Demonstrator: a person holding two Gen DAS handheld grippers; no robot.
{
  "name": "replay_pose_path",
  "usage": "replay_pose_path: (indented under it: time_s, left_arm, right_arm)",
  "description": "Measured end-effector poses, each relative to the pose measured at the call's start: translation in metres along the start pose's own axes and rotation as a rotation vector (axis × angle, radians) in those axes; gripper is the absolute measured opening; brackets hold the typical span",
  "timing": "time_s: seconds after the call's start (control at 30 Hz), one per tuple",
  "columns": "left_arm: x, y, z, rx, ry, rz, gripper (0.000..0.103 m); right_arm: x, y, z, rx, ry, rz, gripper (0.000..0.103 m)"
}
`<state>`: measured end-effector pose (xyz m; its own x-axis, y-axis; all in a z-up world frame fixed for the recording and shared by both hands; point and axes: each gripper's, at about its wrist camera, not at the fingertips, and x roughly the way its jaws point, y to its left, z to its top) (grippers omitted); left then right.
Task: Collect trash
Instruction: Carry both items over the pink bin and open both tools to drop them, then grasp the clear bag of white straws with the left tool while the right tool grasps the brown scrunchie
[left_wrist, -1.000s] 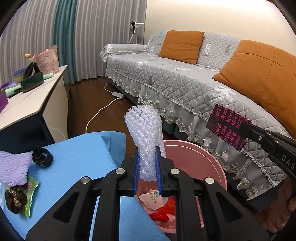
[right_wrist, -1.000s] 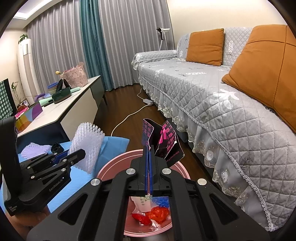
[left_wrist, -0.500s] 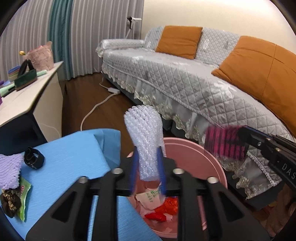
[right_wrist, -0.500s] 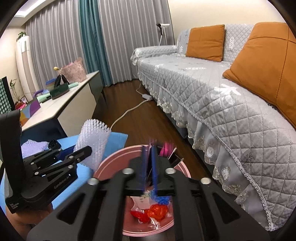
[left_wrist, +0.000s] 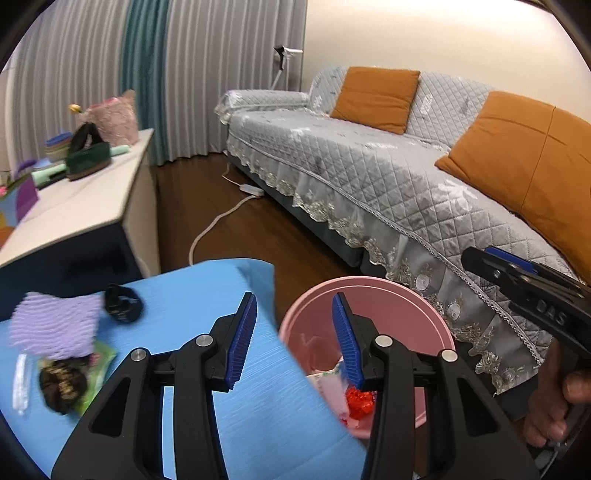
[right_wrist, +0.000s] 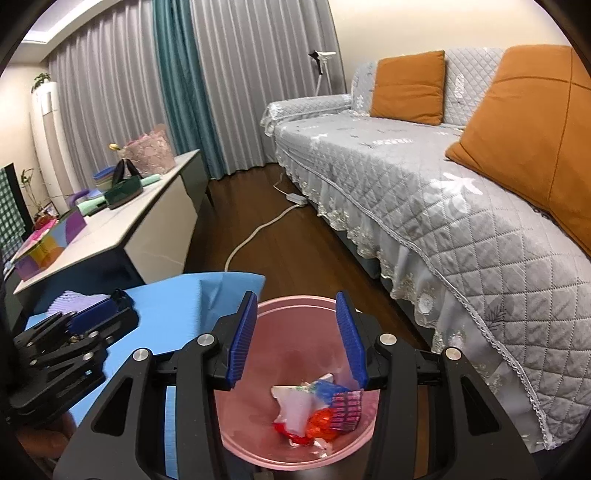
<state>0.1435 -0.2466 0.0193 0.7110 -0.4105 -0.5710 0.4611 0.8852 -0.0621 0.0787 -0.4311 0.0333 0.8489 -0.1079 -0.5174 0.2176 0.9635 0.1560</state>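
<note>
- Over the round pink plastic bin (right_wrist: 295, 373), the right gripper (right_wrist: 295, 341) hangs with its blue ribbed fingers (right_wrist: 242, 338) parted; they have just been opening, and nothing sits between them.
- Toward the blue-covered worktop (left_wrist: 192, 295), the left gripper (left_wrist: 293, 338) straddles the cloth's edge and the bin's rim, its fingers likewise spread after just opening, with nothing in between.
- At the bin's bottom lies a small heap: a white torn wrapper (right_wrist: 295, 404), a red crinkled wrapper (right_wrist: 321, 428), a blue scrap (right_wrist: 327, 389) and a pink-printed dark carton (right_wrist: 345, 410). No white foam or bubble sleeve can be made out among it from either view.
- Trash left to collect sits on the worktop's far-left part: a lilac foam net sleeve (left_wrist: 55, 325), a black band-like ring (left_wrist: 122, 304) just beside it, a green snack packet (left_wrist: 98, 363) and a brown crumpled lump (left_wrist: 62, 382) lying on the packet.
- For the step in hand, I judge the left fingers should stay spread, go to the lilac sleeve first and close on its middle; it looks soft, so a light squeeze should do.
- Picking the brown lump and green packet apart seems wiser, since they overlap and one could slip out on the way.
- Releases are best made well inside the bin's rim, as light scraps may drift.
</note>
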Motion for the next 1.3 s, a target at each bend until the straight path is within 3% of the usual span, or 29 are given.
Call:
replay_pose_path:
  time_s: [0.37, 0.6, 0.9, 1.3]
  left_arm:
    - [-0.089, 0.077, -0.023, -0.050, -0.049, 0.140, 0.042]
    - [-0.136, 0.143, -0.054, -0.119, -0.088, 0.288, 0.042]
    - [-0.146, 0.218, -0.082, -0.215, -0.063, 0.416, 0.041]
    - [-0.120, 0.276, -0.107, -0.332, -0.003, 0.438, 0.041]
  right_arm:
    - [-0.021, 0.069, 0.004, 0.016, -0.044, 0.150, 0.041]
    - [-0.021, 0.135, -0.004, -0.059, -0.053, 0.260, 0.031]
    - [-0.001, 0.208, -0.024, -0.143, 0.000, 0.362, 0.030]
    - [0.038, 0.281, -0.058, -0.249, 0.094, 0.442, 0.030]
